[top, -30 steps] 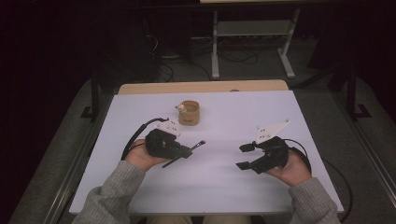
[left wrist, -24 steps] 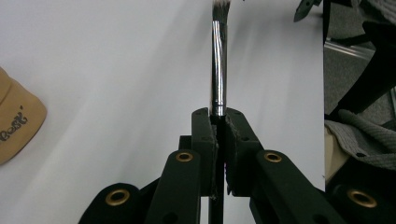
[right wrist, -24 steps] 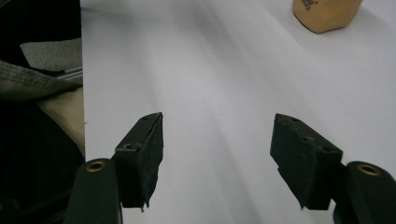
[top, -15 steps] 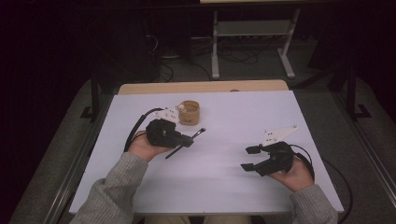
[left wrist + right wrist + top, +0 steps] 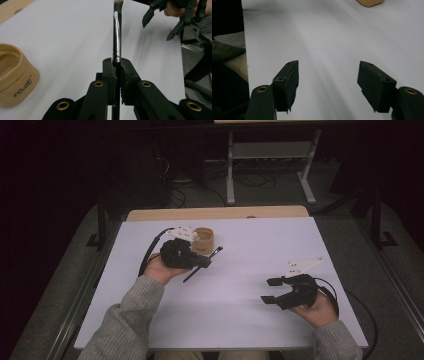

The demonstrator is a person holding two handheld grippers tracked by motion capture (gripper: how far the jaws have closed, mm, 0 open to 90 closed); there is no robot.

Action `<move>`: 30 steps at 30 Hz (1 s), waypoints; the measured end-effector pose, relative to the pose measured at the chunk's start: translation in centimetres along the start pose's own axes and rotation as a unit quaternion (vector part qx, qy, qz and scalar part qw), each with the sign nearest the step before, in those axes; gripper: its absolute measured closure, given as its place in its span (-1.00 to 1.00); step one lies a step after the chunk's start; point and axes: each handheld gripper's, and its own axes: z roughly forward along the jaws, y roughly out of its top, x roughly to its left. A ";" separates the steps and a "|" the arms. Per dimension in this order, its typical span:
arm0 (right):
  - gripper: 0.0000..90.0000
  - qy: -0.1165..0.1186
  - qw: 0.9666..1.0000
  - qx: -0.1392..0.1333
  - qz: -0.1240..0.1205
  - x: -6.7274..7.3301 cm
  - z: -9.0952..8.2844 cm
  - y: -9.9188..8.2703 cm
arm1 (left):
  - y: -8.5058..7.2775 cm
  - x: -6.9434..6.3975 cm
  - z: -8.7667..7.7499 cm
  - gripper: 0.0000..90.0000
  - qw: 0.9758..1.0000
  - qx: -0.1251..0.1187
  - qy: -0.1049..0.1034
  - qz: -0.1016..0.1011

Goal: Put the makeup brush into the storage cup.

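Here the left gripper [image 5: 204, 261] clamps a brush [image 5: 117, 32] beside the cup [image 5: 203, 240]; right gripper [image 5: 270, 290] gapes over bare table [image 5: 250, 320].

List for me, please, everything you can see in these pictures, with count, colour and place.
makeup brush: one, shiny dark handle with pale bristles, clamped in the left gripper and sticking out over the table
round pouch: one, tan, open-topped, on the far left part of the table beside the left gripper
table: one, white top with a wooden strip along the far edge
metal stand: one, pale grey, on the floor beyond the table
cables: several, dark, on the floor near the stand
left gripper: one, black, fingers shut on the brush handle
right gripper: one, black, fingers apart, nothing between them, near the table's right front
sleeves: two, grey, at the near edge
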 end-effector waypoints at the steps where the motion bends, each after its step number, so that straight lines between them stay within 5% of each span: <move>1: -0.28 0.000 1.000 0.002 0.002 0.0 0.0 -0.1 | 0.1 0.1 0.0 0.86 1.000 -0.002 -0.002 -0.004; 10: -0.28 -0.004 1.000 0.000 0.009 -0.1 -0.1 -0.7 | 1.7 1.2 0.0 0.85 1.000 -0.015 0.013 -0.003; 30: -0.30 -0.025 0.999 -0.016 0.021 -0.2 -0.6 -1.5 | 4.4 5.2 1.0 0.85 0.998 -0.063 0.005 -0.031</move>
